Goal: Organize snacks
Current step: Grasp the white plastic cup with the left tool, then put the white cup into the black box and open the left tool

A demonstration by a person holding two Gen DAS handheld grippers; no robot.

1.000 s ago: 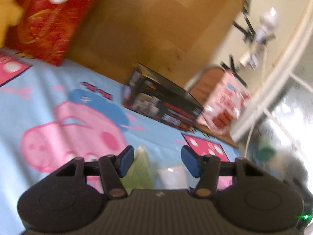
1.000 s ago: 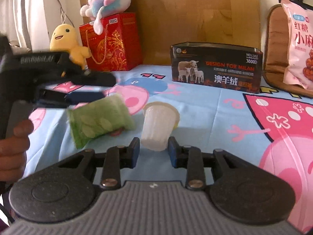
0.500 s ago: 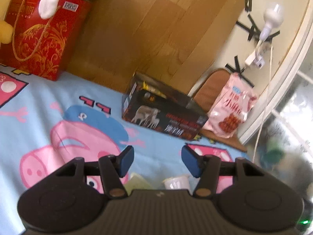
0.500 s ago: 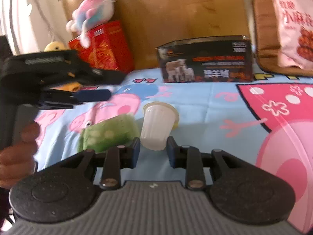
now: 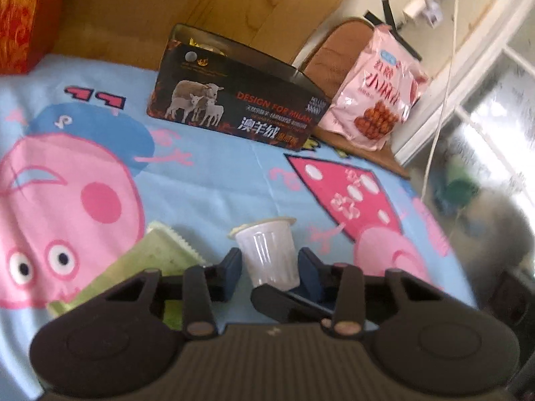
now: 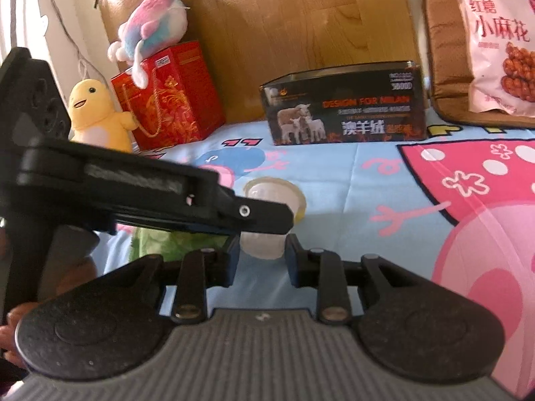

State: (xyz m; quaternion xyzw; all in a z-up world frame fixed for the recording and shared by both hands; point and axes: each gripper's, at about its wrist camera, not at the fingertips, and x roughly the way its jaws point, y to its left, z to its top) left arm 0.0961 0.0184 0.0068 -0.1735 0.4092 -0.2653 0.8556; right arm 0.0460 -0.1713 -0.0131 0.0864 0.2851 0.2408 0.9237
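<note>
Gripping a white jelly cup (image 5: 267, 250) by its base with the right gripper (image 6: 261, 254), pads pressed on both sides, cup tilted with its sealed rim toward 12 o'clock. Closing the jaws of the left gripper (image 5: 270, 272) around the same cup, coming in from 9 o'clock in the right wrist view; cup between the pads, a thin gap seemingly left on the 9 o'clock side. Just over a cartoon-pig bed sheet (image 5: 217, 180). Just beside the cup at 9 o'clock, flat on the sheet: a green snack packet (image 5: 160, 257). Well beyond at 12 o'clock, against a wooden headboard (image 5: 200, 3): an open black tin box (image 5: 234, 110) with sheep printed on it. At 1 o'clock of the cup, leaning on a brown cushion (image 5: 334, 53): a pink bag of fried dough twists (image 5: 371, 100). At 10 o'clock in the right wrist view: a red gift bag (image 6: 174, 100), a pastel plush (image 6: 150, 30) on top, a yellow plush (image 6: 97, 110) touching its side.
</note>
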